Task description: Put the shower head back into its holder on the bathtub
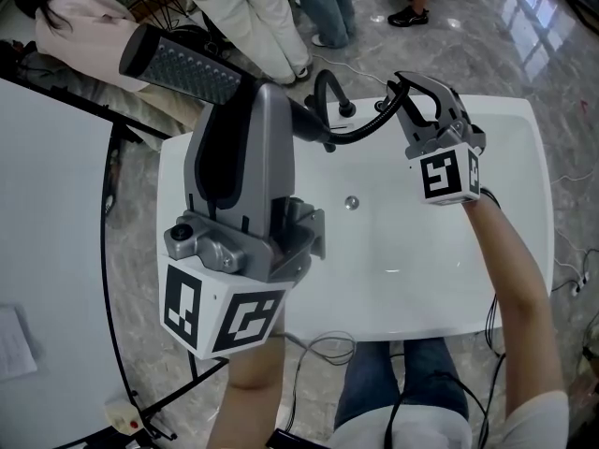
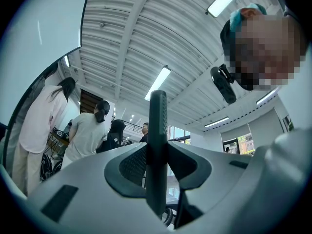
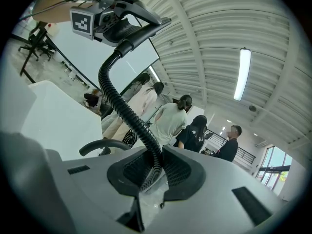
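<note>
The left gripper clamps the shower head by its handle, held up above the bathtub edge; the right gripper pinches its hose; seating it in the holder, which I cannot pick out, is still to do.

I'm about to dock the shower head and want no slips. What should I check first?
1. Left gripper clamped on shower head: ok.
2. Right gripper clamped on hose: ok.
3. Hose between the grippers unkinked: ok.
4. Holder on bathtub spotted: cannot tell; only the faucet shows clearly.
5. Shower head seated: not ok, held up in the air.
</note>
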Action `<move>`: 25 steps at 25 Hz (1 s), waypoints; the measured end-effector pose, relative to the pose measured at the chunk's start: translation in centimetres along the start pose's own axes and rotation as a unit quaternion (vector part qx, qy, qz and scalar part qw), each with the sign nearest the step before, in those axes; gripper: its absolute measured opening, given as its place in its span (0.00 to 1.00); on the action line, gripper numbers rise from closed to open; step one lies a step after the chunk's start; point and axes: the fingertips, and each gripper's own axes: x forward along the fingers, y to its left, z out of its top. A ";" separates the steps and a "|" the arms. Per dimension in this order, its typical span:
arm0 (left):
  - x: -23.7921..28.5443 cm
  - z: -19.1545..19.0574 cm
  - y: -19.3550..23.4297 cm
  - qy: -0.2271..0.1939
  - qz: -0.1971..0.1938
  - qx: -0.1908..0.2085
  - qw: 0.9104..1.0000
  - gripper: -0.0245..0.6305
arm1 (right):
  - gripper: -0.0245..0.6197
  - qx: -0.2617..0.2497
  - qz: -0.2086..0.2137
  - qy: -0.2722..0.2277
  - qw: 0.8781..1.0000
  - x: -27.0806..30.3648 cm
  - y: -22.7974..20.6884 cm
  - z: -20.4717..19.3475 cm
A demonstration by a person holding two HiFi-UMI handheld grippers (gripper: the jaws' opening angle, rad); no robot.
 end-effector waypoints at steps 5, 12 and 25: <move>0.1 -0.2 0.2 -0.002 0.004 -0.001 1.000 0.23 | 0.14 -0.004 0.001 0.003 1.000 0.2 0.2 -0.5; 0.3 -0.8 0.9 0.000 0.010 0.000 1.000 0.23 | 0.14 -0.006 0.010 0.007 1.000 0.8 0.8 -1.1; 1.0 -2.6 1.0 0.013 0.012 0.006 1.000 0.23 | 0.14 -0.003 0.020 0.018 1.000 1.2 1.6 -3.2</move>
